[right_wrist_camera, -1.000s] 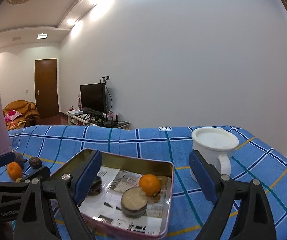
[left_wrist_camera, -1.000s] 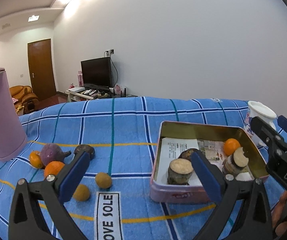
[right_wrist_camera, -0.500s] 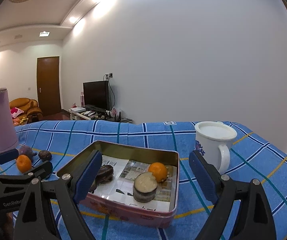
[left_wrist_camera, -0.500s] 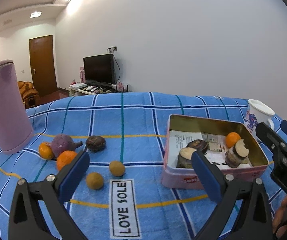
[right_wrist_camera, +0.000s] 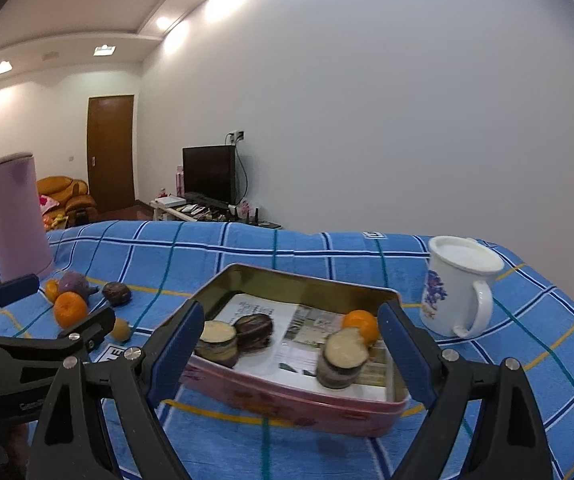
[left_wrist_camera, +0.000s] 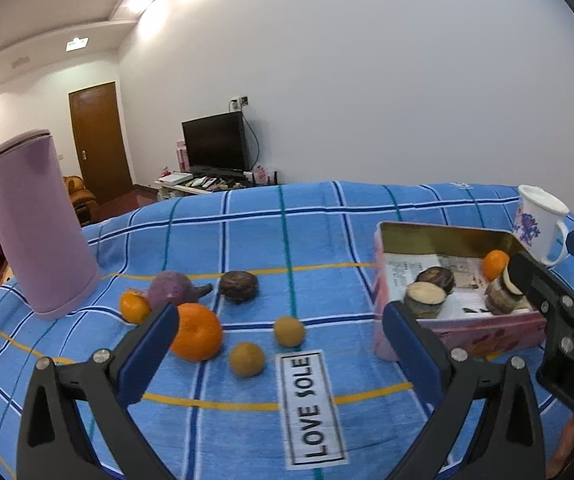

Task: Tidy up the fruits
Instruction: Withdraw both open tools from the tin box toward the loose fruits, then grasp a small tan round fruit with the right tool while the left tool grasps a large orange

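A pink tin (left_wrist_camera: 463, 330) (right_wrist_camera: 287, 394) lined with paper holds an orange (right_wrist_camera: 361, 326), a dark round fruit (right_wrist_camera: 254, 330) and two cut brown pieces (right_wrist_camera: 218, 342). Left of the tin, loose on the blue cloth, lie a big orange (left_wrist_camera: 197, 332), a small orange (left_wrist_camera: 133, 306), a purple fruit (left_wrist_camera: 169, 290), a dark fruit (left_wrist_camera: 239, 286) and two small tan fruits (left_wrist_camera: 289, 331). My left gripper (left_wrist_camera: 279, 354) is open above the tan fruits, holding nothing. My right gripper (right_wrist_camera: 291, 358) is open in front of the tin, also bare.
A tall lilac flask (left_wrist_camera: 37, 232) stands at the left behind the loose fruit. A white flowered mug (right_wrist_camera: 461, 284) stands right of the tin. A "LOVE SOLE" label (left_wrist_camera: 311, 404) is sewn on the cloth. The right gripper's body (left_wrist_camera: 559, 320) crosses the tin's right end.
Both grippers have drawn back from the table, so the tin and the loose fruit show farther off and more fully. Both pairs of jaws stay open.
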Motion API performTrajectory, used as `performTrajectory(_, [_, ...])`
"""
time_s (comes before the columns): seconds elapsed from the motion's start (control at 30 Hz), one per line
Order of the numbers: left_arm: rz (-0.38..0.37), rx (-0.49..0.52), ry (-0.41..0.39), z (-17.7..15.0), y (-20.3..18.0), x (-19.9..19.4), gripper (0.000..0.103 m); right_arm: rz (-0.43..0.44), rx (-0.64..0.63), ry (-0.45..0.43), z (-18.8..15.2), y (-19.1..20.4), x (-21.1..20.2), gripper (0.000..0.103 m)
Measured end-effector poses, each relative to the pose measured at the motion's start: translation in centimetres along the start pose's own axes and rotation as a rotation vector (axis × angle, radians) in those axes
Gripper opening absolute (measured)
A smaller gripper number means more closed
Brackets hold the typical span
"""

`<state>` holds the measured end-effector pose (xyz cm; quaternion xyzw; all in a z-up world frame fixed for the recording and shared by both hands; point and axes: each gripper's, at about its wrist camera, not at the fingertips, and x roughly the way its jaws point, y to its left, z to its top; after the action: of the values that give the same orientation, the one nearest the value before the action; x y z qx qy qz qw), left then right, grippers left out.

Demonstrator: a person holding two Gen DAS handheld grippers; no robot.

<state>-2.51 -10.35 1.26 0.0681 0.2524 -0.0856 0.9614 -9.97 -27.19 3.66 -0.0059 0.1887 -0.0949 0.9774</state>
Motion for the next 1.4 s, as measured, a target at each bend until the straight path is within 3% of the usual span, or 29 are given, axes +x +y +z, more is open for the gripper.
performTrajectory(0.4, [0.063, -0.01, 0.066, -0.2, 3.2, 0.8, 0.103, 0.065, -0.011, 0.066, 0.2, 4.0, 1.5, 0.09])
performTrajectory(0.8, [0.119, -0.013, 0.081, 0.0, 7.0, 1.6, 0.103, 0.109, -0.015, 0.08, 0.6, 7.2, 2.6, 0.09])
performTrajectory(1.4, [0.132, -0.048, 0.103, 0.0, 11.3, 4.0, 0.103, 0.169, -0.037, 0.133, 0.9, 11.2, 4.0, 0.09])
